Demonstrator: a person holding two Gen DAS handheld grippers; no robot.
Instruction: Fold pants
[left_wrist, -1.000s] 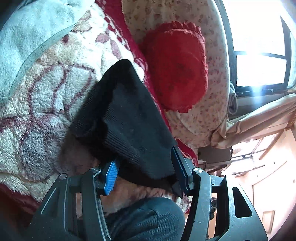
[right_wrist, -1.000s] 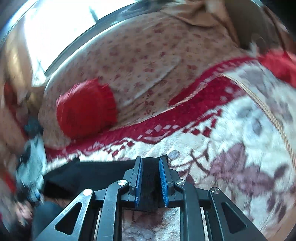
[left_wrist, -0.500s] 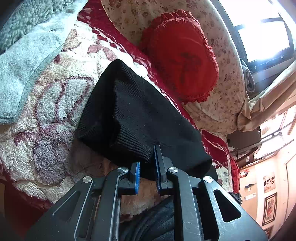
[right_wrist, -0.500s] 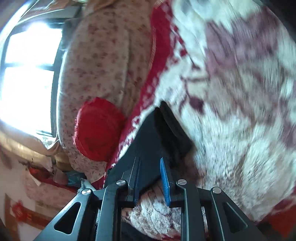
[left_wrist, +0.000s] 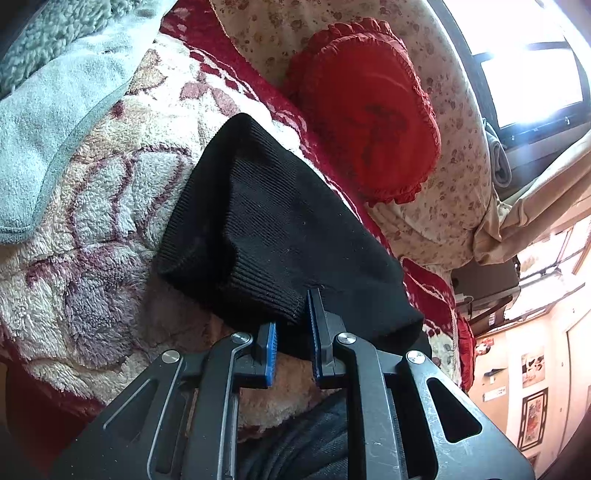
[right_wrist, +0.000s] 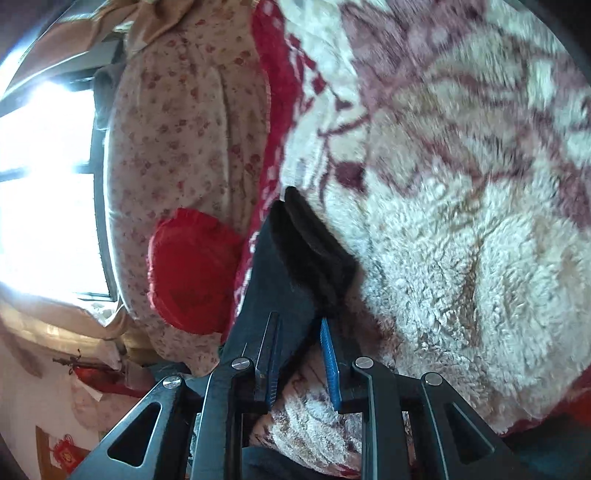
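Observation:
The black knit pants (left_wrist: 273, 229) lie folded in a thick bundle on the fleecy floral blanket (left_wrist: 110, 192). My left gripper (left_wrist: 293, 332) is shut on the near edge of the pants, with fabric between its blue pads. In the right wrist view the pants (right_wrist: 295, 266) run away from me along the blanket (right_wrist: 461, 229). My right gripper (right_wrist: 299, 354) is shut on the pants' near edge, with the fabric pinched between the blue pads.
A red frilled cushion (left_wrist: 365, 122) leans on the flowered sofa back (left_wrist: 450, 155); it shows in the right wrist view too (right_wrist: 192, 273). A pale green towel (left_wrist: 55, 110) lies at the left. A bright window (left_wrist: 524, 55) is behind.
My left gripper, open around the pants a second ago, has shut on them. My right gripper has swung and rolled, staying on the pants; its jaws stand a little wider now.

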